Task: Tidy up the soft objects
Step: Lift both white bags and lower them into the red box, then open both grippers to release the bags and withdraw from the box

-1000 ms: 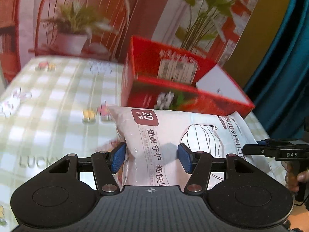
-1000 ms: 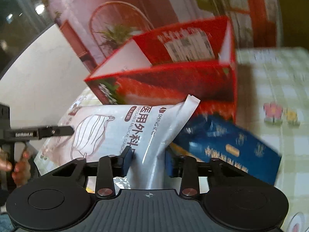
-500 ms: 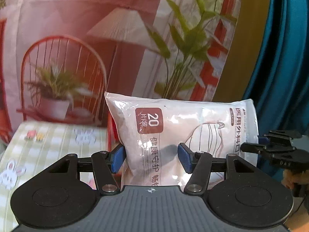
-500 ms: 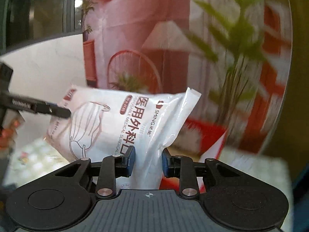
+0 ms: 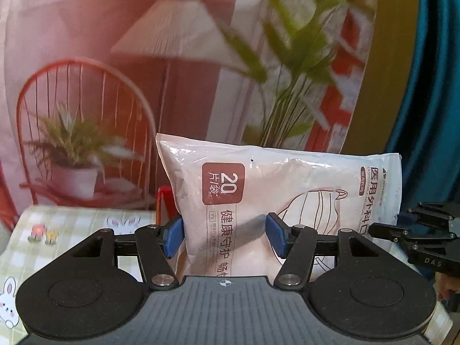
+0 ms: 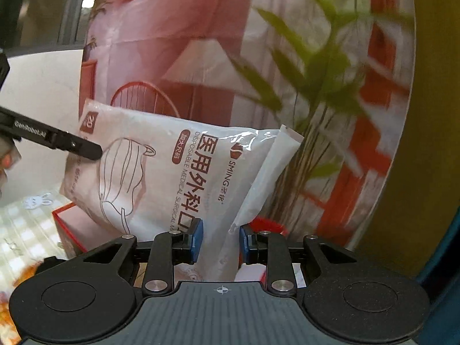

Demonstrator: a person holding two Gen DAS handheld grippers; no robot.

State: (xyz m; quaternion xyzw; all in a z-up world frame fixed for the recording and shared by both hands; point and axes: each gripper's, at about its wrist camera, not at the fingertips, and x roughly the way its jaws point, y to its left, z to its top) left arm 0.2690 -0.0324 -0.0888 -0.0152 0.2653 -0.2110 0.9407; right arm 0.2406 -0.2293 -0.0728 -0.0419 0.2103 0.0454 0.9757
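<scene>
- The left gripper (image 5: 224, 237) pinched the white mask bag (image 5: 287, 201) near one end; the right gripper (image 6: 220, 240) pinched the other, holding it aloft.
- Below it, the red box (image 6: 69, 224) showed more fully in the right view; the checked tablecloth (image 5: 72, 230) showed in the left.

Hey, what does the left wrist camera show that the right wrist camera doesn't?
Only the left wrist view: the potted plant under the red chair on the backdrop, flower stickers on the tablecloth, and the right gripper side-on at the bag's end.

Only the right wrist view: a dark window, the white wall, and the bag's folded edge seal.

Both: the mask bag lifted and pinched by both grippers, the left gripper, the red box and the checked tablecloth.
</scene>
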